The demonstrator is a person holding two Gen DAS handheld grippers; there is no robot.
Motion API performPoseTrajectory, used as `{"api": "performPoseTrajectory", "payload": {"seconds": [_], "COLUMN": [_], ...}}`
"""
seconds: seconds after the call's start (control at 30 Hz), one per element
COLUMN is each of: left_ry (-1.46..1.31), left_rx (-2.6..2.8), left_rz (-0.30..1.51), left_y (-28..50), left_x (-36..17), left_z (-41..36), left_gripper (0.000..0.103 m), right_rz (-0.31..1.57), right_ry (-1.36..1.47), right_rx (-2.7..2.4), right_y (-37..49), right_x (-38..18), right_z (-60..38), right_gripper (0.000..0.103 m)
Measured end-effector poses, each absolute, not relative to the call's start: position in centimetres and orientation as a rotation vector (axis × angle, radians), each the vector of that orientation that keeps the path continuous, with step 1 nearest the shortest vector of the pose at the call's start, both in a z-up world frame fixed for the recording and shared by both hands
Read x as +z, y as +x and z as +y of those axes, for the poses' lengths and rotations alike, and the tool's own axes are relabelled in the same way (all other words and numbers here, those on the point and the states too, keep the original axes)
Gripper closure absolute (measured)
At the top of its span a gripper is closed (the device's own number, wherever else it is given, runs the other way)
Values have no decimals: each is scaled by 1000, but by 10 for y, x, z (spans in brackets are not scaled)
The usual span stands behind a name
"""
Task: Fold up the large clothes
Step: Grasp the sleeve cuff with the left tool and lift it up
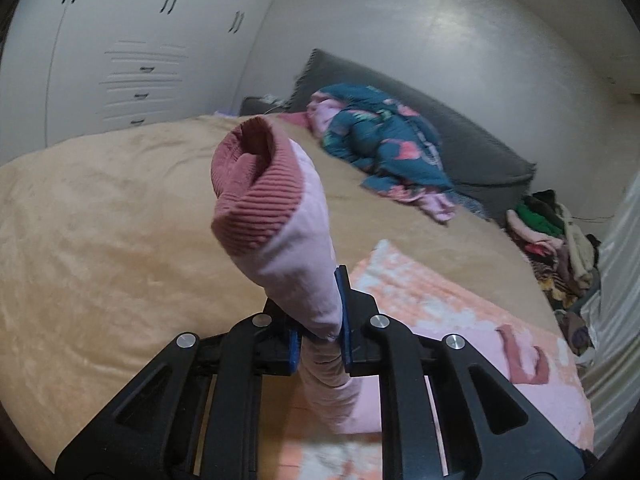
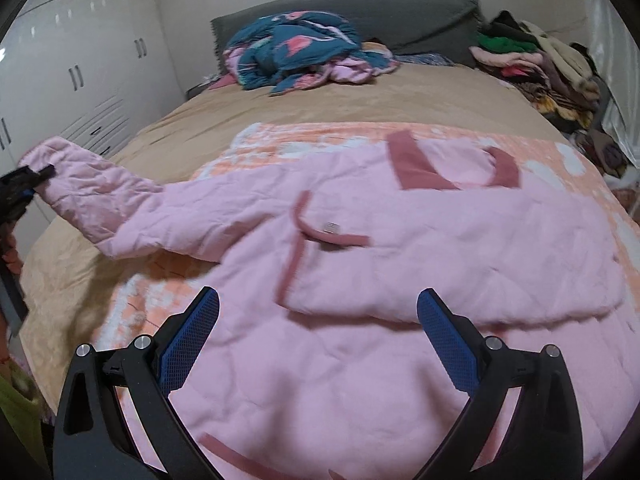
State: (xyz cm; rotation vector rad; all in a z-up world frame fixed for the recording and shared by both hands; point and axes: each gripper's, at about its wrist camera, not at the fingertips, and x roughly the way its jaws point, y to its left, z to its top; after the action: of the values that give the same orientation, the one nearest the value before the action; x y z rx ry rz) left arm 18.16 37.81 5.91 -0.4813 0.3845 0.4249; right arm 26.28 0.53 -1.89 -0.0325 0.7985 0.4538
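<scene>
A large pink quilted jacket [image 2: 400, 248] with darker pink trim lies spread on an orange-and-white blanket [image 2: 280, 140] on the bed. My left gripper [image 1: 320, 320] is shut on its left sleeve [image 1: 296, 240], whose ribbed dark pink cuff [image 1: 256, 192] stands up above the fingers. In the right wrist view the left gripper [image 2: 24, 184] holds that sleeve [image 2: 100, 192] stretched out to the left. My right gripper [image 2: 318, 320] is open and empty, hovering over the jacket's lower part.
The tan bedcover [image 1: 100, 220] spreads wide to the left. A crumpled teal floral garment [image 2: 292, 48] lies at the head, against a grey pillow [image 2: 400, 12]. A pile of clothes [image 2: 540, 68] sits at the far right. White wardrobes [image 1: 120, 60] stand beyond the bed's left side.
</scene>
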Motion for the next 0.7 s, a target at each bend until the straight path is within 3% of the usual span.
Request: {"api": "performPoseTrajectory", "payload": {"seconds": [0.37, 0.7], "left_ry": [-405, -343], "left_rx": [353, 304], "left_rz": [378, 370], "left_y": [188, 203], "left_x": [98, 130], "left_z": [320, 258], "left_gripper": [99, 99], "right_rz": [761, 672], "right_ry": [-2, 99], "right_rx": [414, 328], "right_y": [251, 233], "right_x": [-10, 39], "right_z": [-45, -116], "right_gripper": [4, 4]}}
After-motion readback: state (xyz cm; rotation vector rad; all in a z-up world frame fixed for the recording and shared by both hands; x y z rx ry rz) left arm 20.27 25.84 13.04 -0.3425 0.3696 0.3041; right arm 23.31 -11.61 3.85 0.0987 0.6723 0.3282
